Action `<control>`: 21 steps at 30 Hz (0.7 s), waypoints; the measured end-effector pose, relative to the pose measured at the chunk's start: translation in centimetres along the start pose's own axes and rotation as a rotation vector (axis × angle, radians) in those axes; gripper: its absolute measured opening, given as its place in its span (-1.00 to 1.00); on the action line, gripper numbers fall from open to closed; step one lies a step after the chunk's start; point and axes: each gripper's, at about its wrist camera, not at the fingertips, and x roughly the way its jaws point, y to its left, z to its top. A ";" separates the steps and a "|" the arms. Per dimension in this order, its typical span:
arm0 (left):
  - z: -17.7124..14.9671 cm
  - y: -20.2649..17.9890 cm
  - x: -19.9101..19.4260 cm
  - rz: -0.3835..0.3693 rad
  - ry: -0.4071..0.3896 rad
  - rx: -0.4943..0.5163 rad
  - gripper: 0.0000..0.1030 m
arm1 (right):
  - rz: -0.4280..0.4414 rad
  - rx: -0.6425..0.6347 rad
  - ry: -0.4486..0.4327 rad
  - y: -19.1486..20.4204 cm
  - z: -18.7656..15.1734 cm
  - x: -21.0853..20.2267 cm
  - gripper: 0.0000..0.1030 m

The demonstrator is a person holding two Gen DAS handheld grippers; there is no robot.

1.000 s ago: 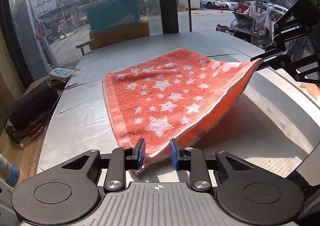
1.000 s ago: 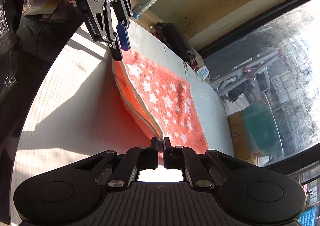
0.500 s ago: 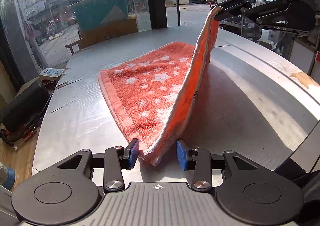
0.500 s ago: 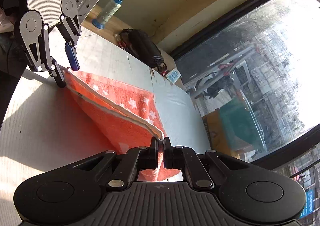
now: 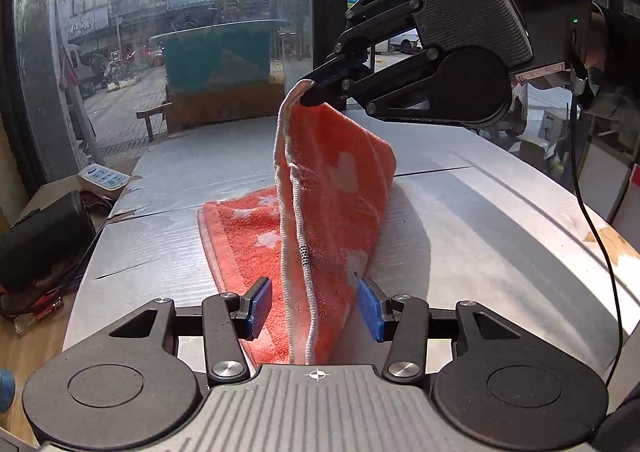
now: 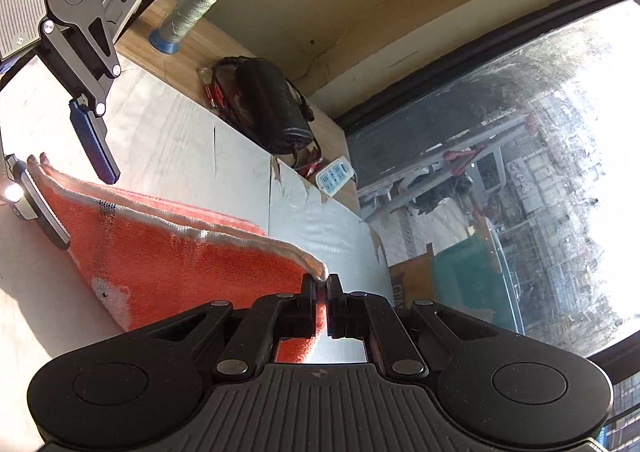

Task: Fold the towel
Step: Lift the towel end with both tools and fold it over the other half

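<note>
An orange towel [image 5: 332, 188] with white stars lies partly on the grey table [image 5: 480, 220]. My right gripper [image 6: 320, 292] is shut on one corner of the towel [image 6: 192, 264] and holds it high, so the cloth hangs like a tent; it also shows in the left wrist view [image 5: 310, 92]. My left gripper [image 5: 314, 308] is open, its blue pads either side of the near towel corner without pinching it. It shows at the left of the right wrist view [image 6: 64, 172].
A black bag [image 6: 272, 104], a white power strip [image 6: 335, 175] and a thread spool [image 6: 188, 16] sit on the wooden ledge beside the table. A large window [image 5: 160, 32] runs behind. A black cable [image 5: 600, 232] hangs at the right.
My right gripper has lifted its towel corner higher and carried it left, standing the cloth up. My left gripper has opened wider and let go of the near corner.
</note>
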 end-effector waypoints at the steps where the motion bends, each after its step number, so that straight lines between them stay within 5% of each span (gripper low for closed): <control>1: 0.1 0.3 0.3 -0.003 0.005 -0.013 -0.04 | 0.004 -0.006 -0.001 -0.1 0.1 0.5 -0.91; 15: -0.2 2.4 1.9 0.026 0.066 -0.067 -0.04 | 0.168 -0.063 0.040 0.4 1.6 10.8 -0.91; 21: -0.2 2.4 1.8 0.030 0.071 -0.065 -0.04 | 0.171 -0.054 0.040 1.2 1.2 12.8 -0.89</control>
